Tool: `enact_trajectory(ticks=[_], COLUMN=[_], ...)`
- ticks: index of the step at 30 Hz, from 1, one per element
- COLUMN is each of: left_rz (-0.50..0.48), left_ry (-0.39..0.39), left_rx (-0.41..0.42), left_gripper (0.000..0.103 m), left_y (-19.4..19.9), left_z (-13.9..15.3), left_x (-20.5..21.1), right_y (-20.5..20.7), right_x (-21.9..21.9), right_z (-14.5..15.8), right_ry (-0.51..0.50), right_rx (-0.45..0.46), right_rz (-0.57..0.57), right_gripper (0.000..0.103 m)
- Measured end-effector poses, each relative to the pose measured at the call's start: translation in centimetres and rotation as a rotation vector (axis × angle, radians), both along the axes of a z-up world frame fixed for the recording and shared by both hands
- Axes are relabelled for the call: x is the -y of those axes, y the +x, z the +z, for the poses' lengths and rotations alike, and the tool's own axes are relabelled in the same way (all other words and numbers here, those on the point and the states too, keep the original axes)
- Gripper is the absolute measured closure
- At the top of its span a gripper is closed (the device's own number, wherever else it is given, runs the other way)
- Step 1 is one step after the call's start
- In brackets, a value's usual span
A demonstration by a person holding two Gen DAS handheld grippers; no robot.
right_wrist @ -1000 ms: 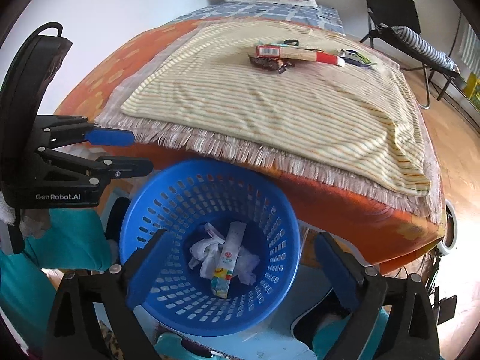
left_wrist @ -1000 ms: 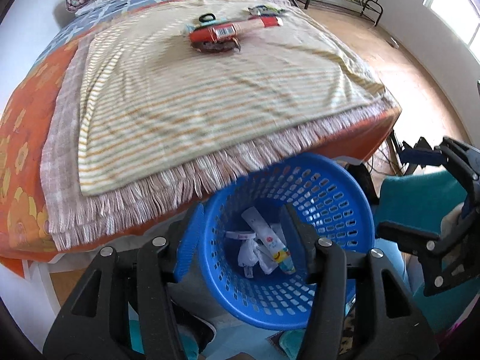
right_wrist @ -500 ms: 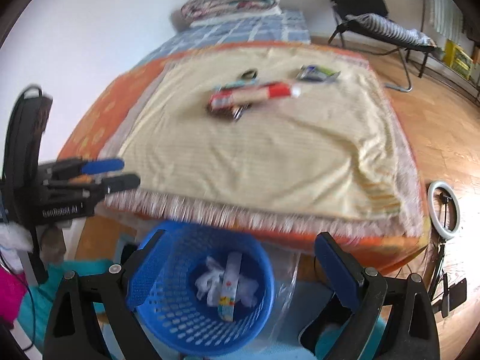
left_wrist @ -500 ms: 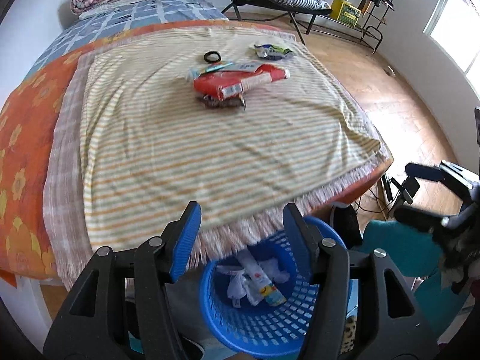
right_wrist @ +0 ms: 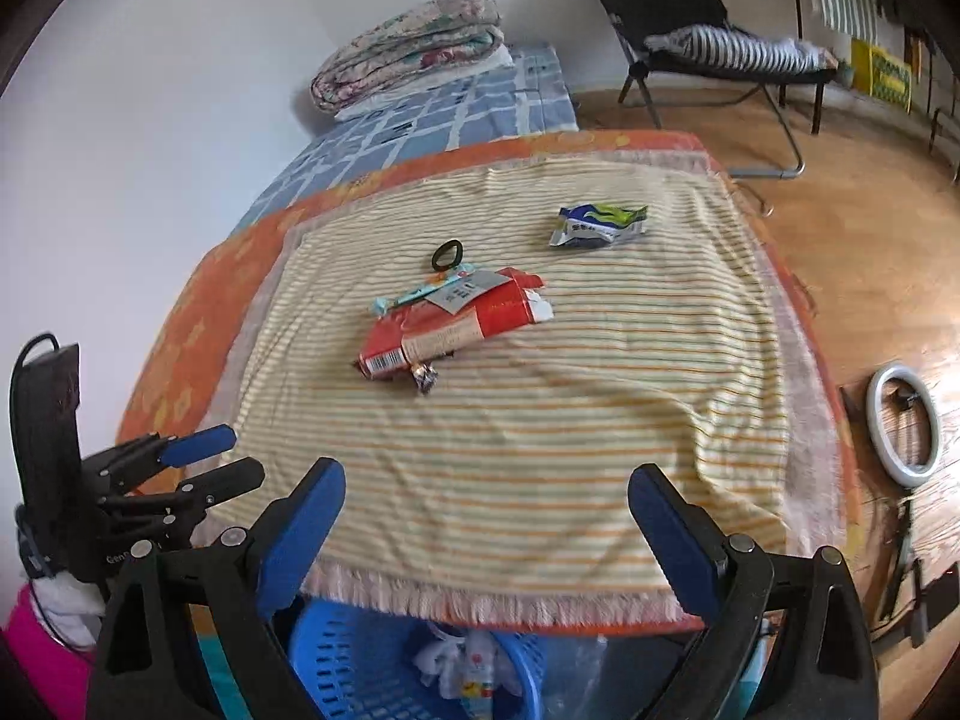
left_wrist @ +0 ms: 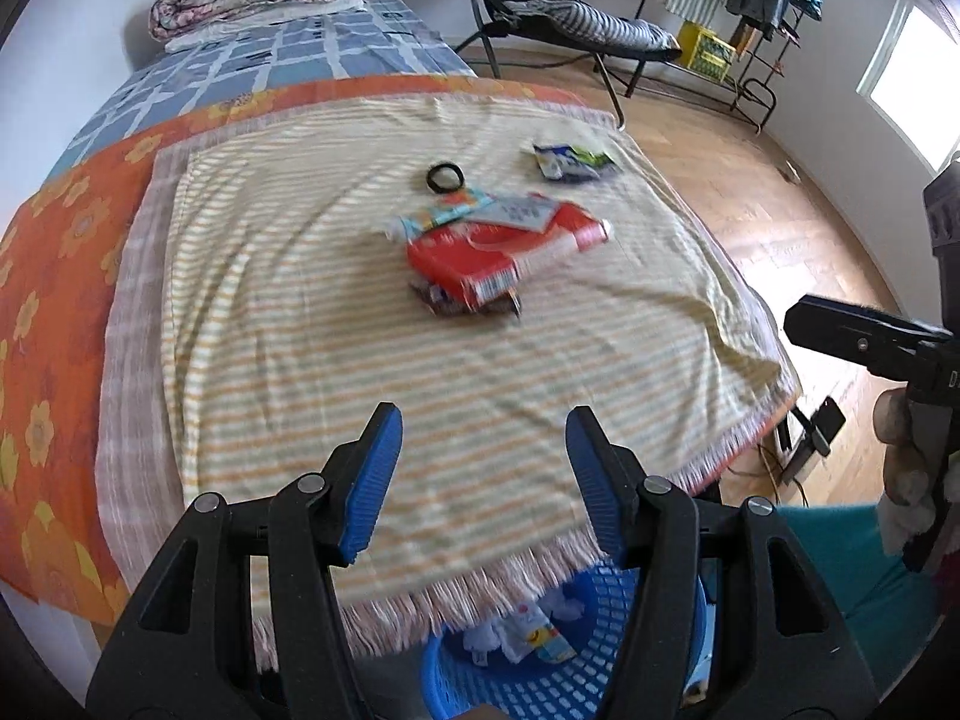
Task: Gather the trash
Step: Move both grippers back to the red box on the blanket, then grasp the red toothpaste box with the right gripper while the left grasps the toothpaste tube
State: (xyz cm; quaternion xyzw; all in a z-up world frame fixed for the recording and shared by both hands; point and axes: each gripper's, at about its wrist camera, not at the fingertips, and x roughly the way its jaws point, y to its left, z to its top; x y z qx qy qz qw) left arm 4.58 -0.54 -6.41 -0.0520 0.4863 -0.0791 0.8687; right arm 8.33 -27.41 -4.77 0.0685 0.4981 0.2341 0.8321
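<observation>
Both hand-held grippers empty, jaws apart: left hand-held gripper (left_wrist: pixel 483 468), right hand-held gripper (right_wrist: pixel 486 516). Red wrapper (right_wrist: pixel 444 330) mid-frame on bed (right_wrist: pixel 198 324), straight ahead, long axis slanting lower-left to upper-right. Neither clearly nearer. Basket (right_wrist: pixel 360 672) at bottom edge.

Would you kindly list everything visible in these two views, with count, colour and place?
red wrapper: 1, red, blanket centre
light blue wrapper: 1, partly on red wrapper
small foil wrapper: 1, dark, under red wrapper's near end
blue-green packet: 1, blanket's far right
hair tie: 1, black, behind wrappers
striped blanket: 1, yellow, on bed
basket: 1, blue, below bed edge, holding trash
folded quilt: 1, floral, bed's far end
ring light: 1, white, floor
left gripper: open
right gripper: open
</observation>
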Motion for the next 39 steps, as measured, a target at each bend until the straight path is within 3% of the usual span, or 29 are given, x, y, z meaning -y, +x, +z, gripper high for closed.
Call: enact_trajectory(ticks=[4,12,21,25,31,35,39], left_rz=[0.012,-0.007,-0.049,-0.067,-0.043,0.008,0.001], left_ry=[0.01,-0.012,0.018,0.023,0.03,0.005,0.041], left_rx=[0.014,0.019,-0.029,-0.047,-0.074,-0.09,-0.072], left_gripper=[0.045,0.045,0.045,0.045,0.045,0.059,0.06], left_y=[2.7,8.8,16.1,18.0,19.5,20.0,19.8], left_z=[0.1,-0.8,-4.6,-6.2,-8.4,-8.9,-9.0], left_x=[-0.8,-1.4,-0.9,-0.7,-1.1,-2.3,-2.2], right_y=[2.4,7.2,10.7,12.0,13.2,13.5,13.9], right_x=[-0.8,-2.2,-4.1,-4.7,-5.9,-6.6,-7.1], right_z=[-1.0,-5.1,-9.0,-9.9,-10.3,-10.7,-11.2], right_ry=[0.007,0.106,0.21,0.252,0.28,0.281,0.291], right_rx=[-0.024,-0.182,-0.299,-0.327,-0.329,-0.332,-0.339], right_rz=[0.008,-0.015,-0.022,-0.025,-0.011,-0.006,-0.016], right_gripper=[0.011,0.021,0.038,0.047,0.05,0.051,0.056])
